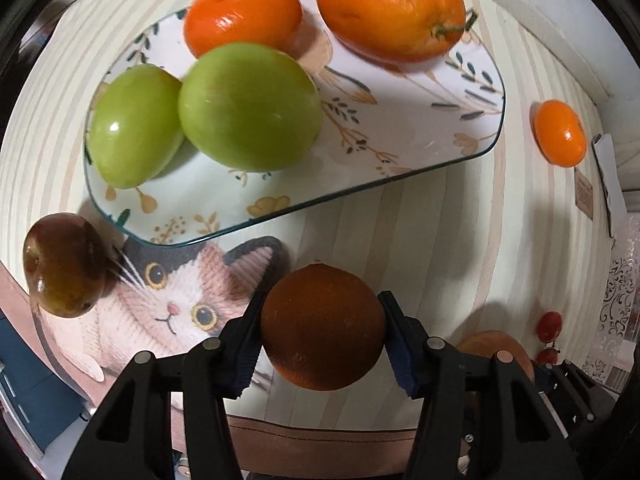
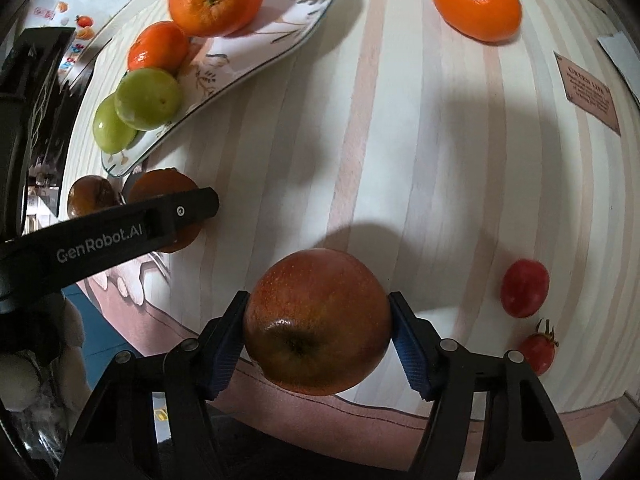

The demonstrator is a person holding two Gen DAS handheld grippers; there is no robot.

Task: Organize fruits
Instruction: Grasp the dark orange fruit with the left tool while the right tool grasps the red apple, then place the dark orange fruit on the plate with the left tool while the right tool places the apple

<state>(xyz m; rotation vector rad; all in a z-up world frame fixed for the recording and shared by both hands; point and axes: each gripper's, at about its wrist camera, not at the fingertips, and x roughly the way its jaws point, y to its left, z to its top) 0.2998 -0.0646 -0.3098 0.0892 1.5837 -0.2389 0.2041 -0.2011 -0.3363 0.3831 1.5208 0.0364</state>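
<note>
My left gripper is shut on a dark orange fruit, held just in front of the flowered plate. The plate holds two green fruits, a small orange and a large orange. My right gripper is shut on a red apple, held above the striped tablecloth. In the right wrist view the plate lies far left, and the left gripper's arm crosses its dark orange fruit.
A brown fruit lies left of the plate on the cat picture. A loose orange lies far right. Two small red tomatoes lie right of the apple. A brown label sits at the right edge.
</note>
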